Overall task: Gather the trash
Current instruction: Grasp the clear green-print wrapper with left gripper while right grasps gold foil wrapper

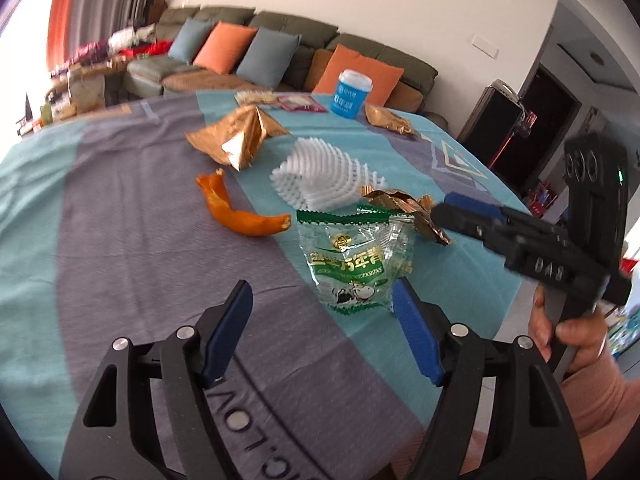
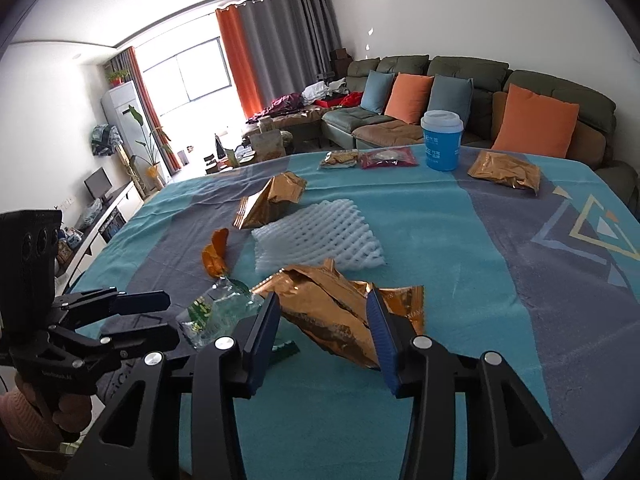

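Observation:
Trash lies on a teal and grey tablecloth (image 1: 120,208). A clear green-printed wrapper (image 1: 356,256) lies just ahead of my open left gripper (image 1: 322,300), near its right finger. A crumpled gold wrapper (image 2: 340,312) sits between the open fingers of my right gripper (image 2: 324,308); I cannot tell if they touch it. It also shows in the left wrist view (image 1: 404,208). An orange peel (image 1: 236,212), white foam netting (image 1: 324,176) and a folded gold bag (image 1: 240,136) lie further back.
A blue cup (image 2: 442,140), two snack packets (image 2: 368,158) and another gold bag (image 2: 506,174) sit at the table's far side. A sofa with cushions (image 2: 460,96) stands behind the table. The table's edge runs along the right in the left wrist view.

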`<state>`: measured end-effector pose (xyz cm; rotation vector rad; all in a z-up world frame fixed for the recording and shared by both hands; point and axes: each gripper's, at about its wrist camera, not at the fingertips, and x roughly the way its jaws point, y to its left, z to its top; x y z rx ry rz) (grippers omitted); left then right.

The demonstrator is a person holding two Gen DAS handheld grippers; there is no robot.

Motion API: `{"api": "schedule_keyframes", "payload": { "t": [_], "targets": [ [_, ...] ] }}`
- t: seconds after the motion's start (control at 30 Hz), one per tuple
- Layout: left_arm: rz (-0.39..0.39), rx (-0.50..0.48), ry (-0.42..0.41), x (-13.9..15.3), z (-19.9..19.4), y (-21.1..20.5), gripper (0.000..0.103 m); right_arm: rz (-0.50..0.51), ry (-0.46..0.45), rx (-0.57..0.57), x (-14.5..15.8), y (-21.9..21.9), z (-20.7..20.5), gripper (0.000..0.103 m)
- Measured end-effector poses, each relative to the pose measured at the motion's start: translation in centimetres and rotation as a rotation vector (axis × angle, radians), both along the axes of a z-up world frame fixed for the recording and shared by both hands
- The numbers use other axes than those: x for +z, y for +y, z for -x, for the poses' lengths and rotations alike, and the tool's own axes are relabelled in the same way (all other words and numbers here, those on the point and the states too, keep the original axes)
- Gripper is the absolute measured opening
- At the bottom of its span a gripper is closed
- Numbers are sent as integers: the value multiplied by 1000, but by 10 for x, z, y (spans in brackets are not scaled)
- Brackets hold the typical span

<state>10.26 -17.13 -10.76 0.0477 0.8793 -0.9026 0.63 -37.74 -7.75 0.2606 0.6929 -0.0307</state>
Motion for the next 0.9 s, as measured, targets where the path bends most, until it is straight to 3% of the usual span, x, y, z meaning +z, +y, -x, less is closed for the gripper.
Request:
{"api": "schedule_keyframes", "payload": {
  "t": [0.1, 0.23, 0.33, 0.53, 0.6, 0.67, 0.77, 0.9],
  "targets": [
    [13, -12, 47, -6, -8, -5, 63, 18, 14, 6, -7, 0, 2, 50],
    [0, -32, 74, -13, -11, -16, 52, 68, 31, 20, -10, 9, -1, 50],
    [7, -49, 88, -16, -9, -18, 37, 119, 45, 9, -13, 14, -2, 50],
    [25, -51, 90, -14, -8, -14, 27, 138, 43, 8, -12, 13, -2, 29],
    [30, -53, 90, -13, -8, -13, 20, 138, 37, 4, -10, 12, -1, 14],
    [35, -52, 94, -12, -6, -9, 19, 135, 30, 1, -8, 11, 0, 7],
    [43, -46, 93, -10, -8, -6, 10, 133, 18, -8, -4, 9, 1, 5],
    [60, -26, 88, -6, -8, 2, 10, 139, -8, -15, 4, 10, 3, 2]
  ]
}}
